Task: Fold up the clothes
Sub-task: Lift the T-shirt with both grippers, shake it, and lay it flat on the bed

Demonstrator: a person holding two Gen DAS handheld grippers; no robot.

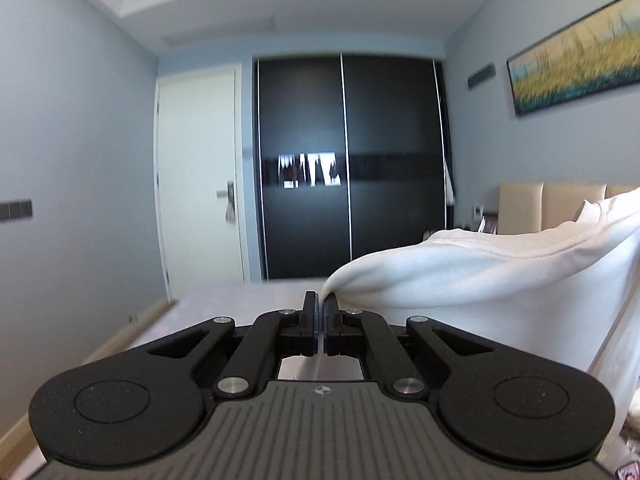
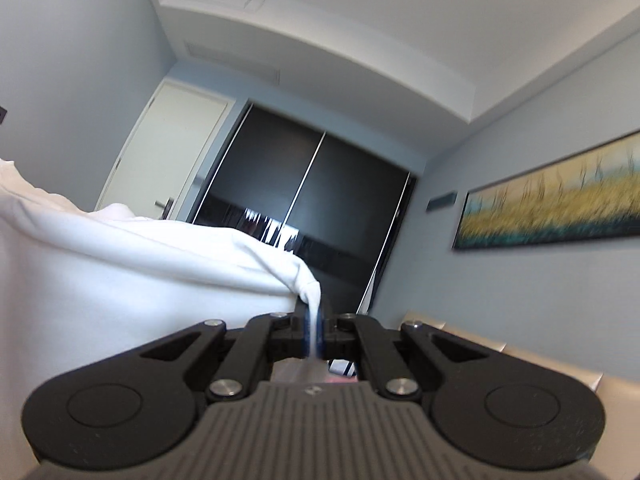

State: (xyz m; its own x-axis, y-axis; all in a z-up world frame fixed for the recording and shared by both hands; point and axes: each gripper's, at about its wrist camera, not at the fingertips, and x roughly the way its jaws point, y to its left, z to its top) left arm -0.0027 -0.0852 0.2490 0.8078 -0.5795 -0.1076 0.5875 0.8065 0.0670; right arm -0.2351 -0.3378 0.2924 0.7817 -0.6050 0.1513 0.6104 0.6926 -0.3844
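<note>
We hold a white garment [image 1: 480,276] aloft before the dark wardrobe [image 1: 348,168], left gripper [image 1: 320,304] and right gripper [image 2: 314,312] each clamped tight on an edge.

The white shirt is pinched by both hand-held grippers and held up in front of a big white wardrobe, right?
Nearly. Both the left hand-held gripper and the right hand-held gripper are shut on the white shirt, holding it up. But the wardrobe behind it is black, not white; only the door beside it is white. Both wrist views show this.
</note>
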